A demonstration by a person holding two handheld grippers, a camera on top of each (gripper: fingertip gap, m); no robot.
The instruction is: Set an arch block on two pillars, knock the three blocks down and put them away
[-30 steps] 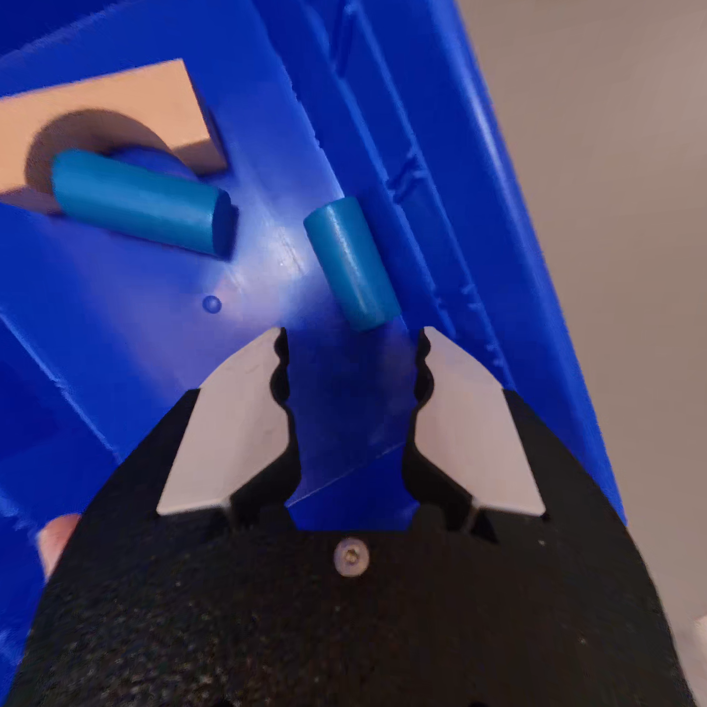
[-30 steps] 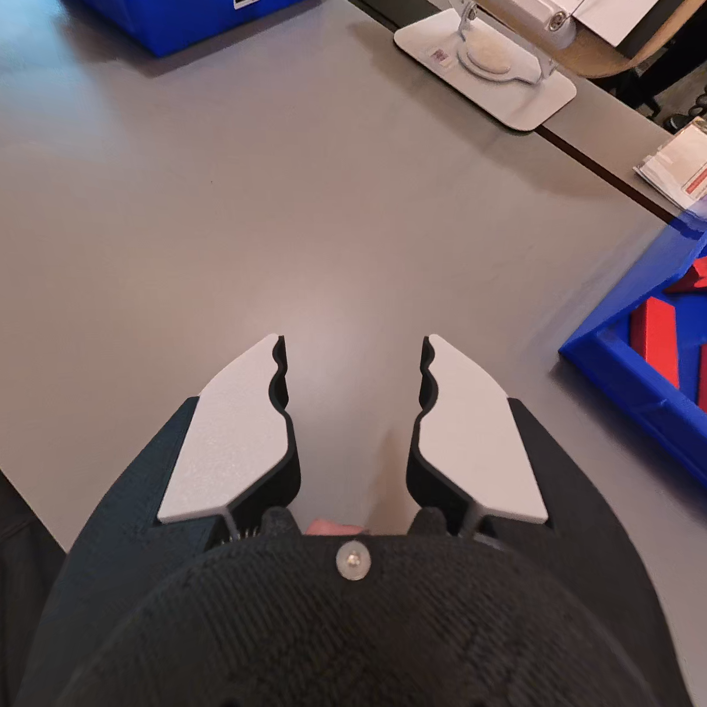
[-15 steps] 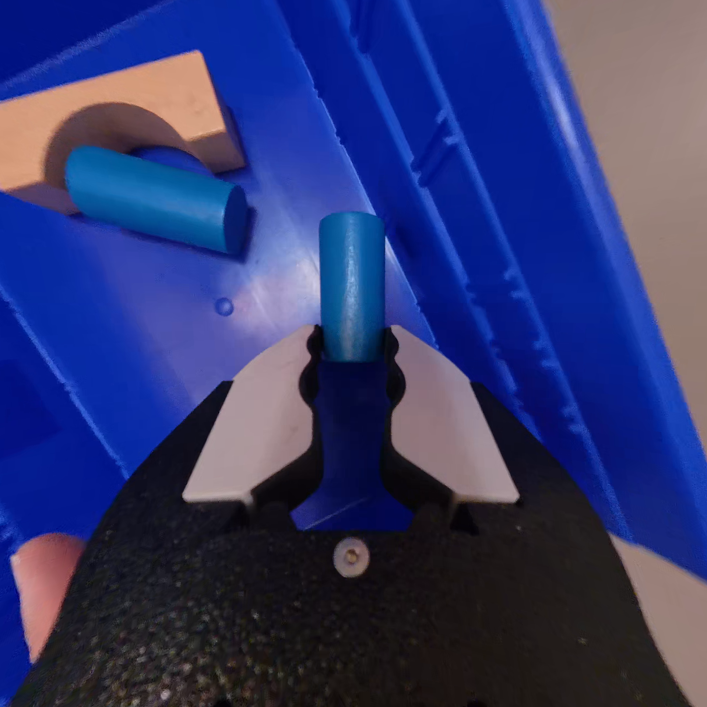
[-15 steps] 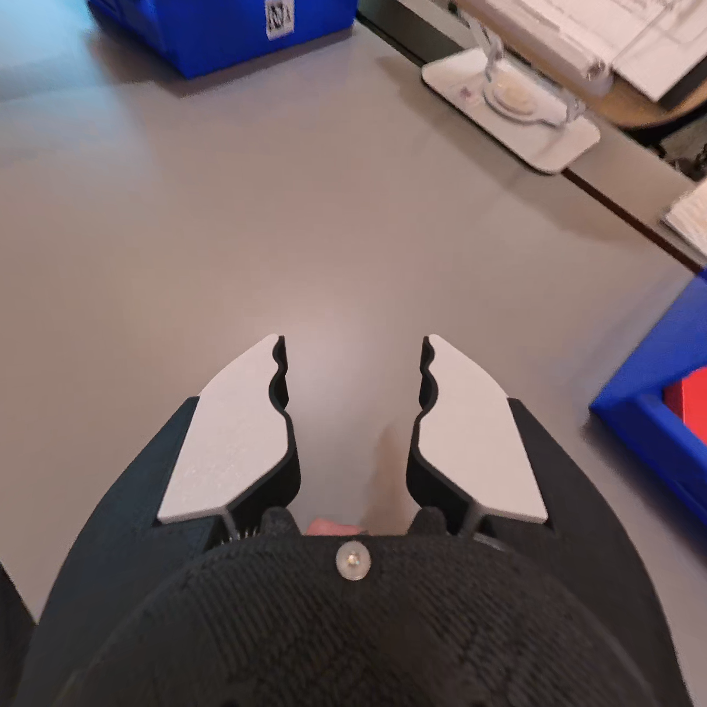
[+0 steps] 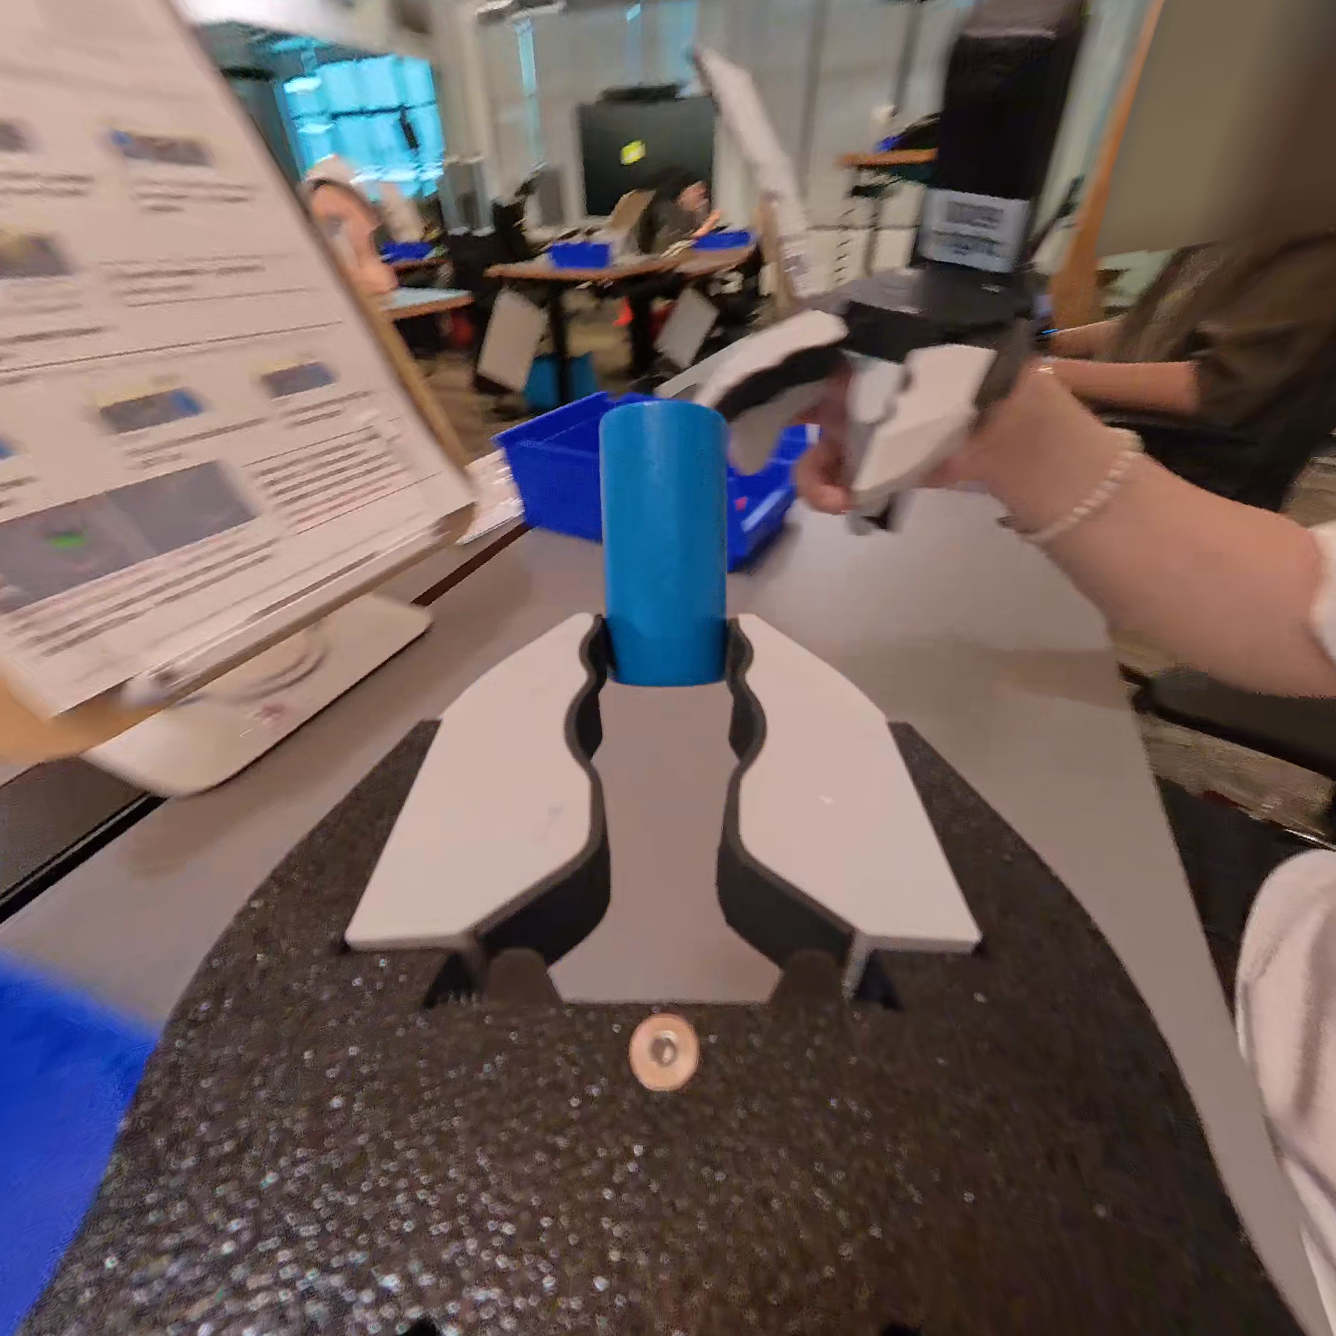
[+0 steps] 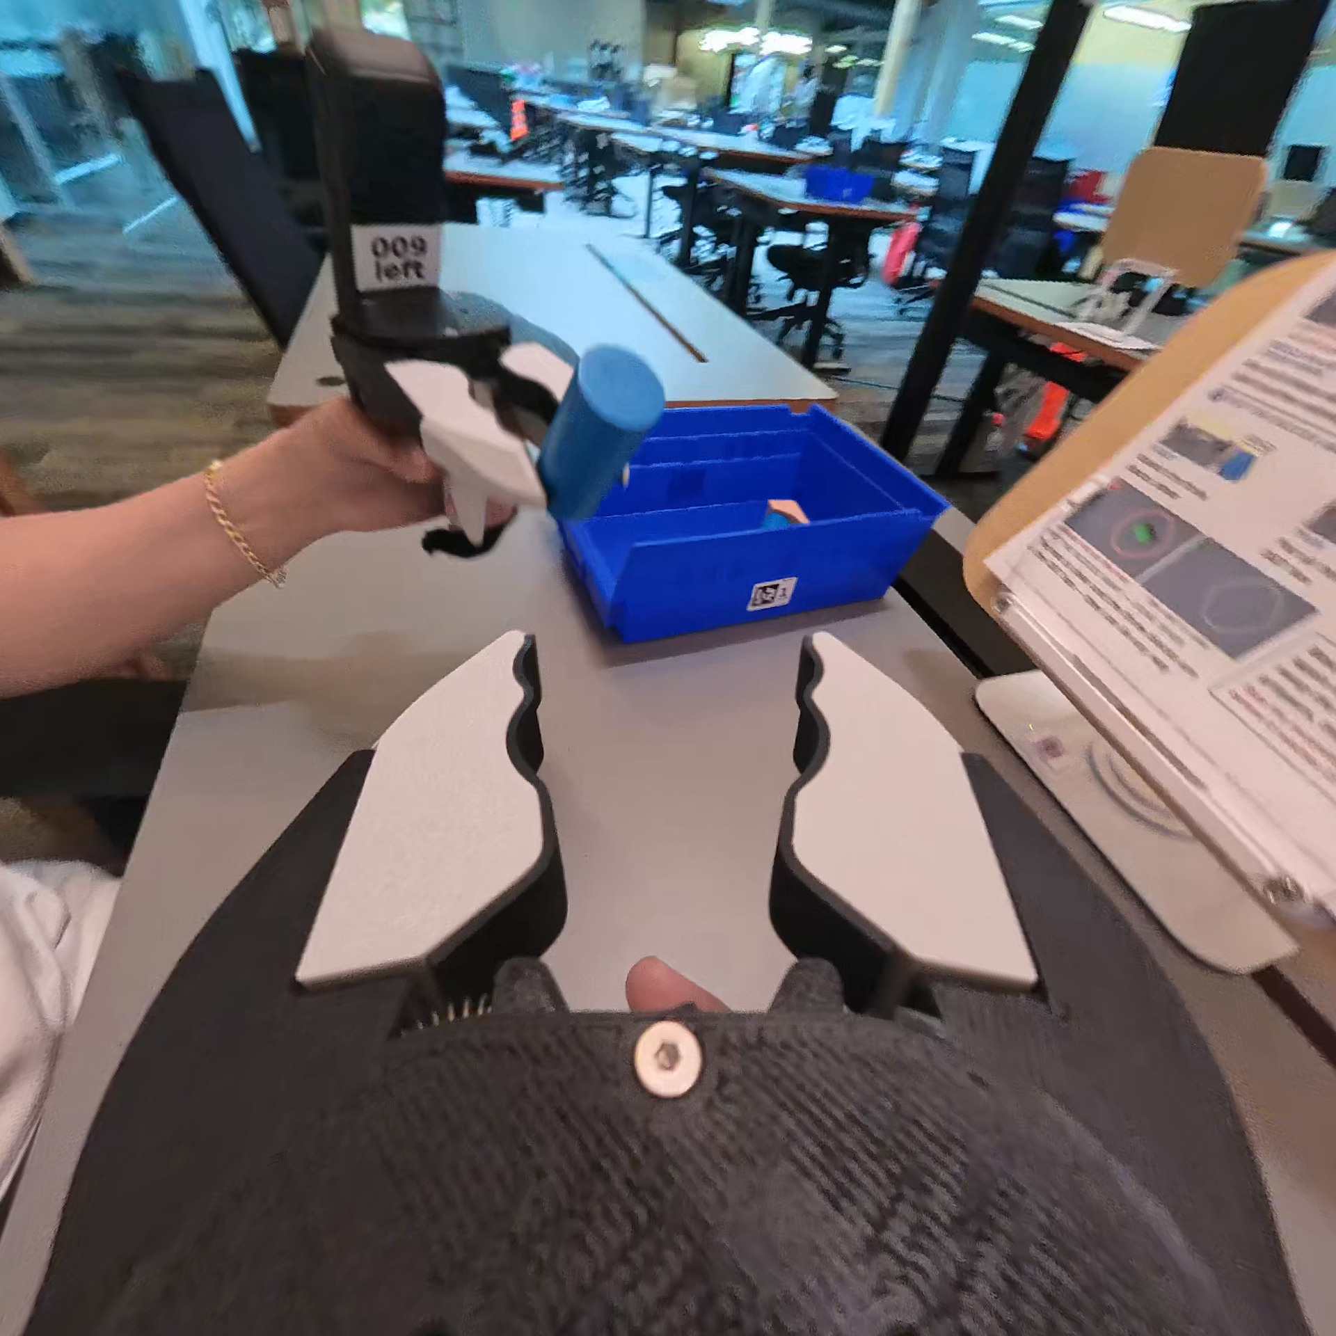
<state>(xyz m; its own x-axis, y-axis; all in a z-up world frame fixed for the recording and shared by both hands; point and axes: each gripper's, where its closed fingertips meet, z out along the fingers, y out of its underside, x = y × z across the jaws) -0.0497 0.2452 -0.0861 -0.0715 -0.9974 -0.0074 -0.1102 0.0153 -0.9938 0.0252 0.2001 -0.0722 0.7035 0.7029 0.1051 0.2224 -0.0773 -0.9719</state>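
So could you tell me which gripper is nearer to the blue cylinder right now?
Left. The left gripper is shut on the blue cylinder, held above the table. The right gripper is open and empty, apart from it.

An open-plan laboratory or shared workroom. Long grey worktables (image 6: 730,137) stand in rows toward the far side, with black office chairs (image 6: 810,267) drawn up to them. Blue plastic bins (image 6: 737,535) sit on several tables. A dark screen (image 5: 643,155) hangs on the far wall, and a printed instruction sheet on a stand (image 6: 1185,578) occupies the near table at right.
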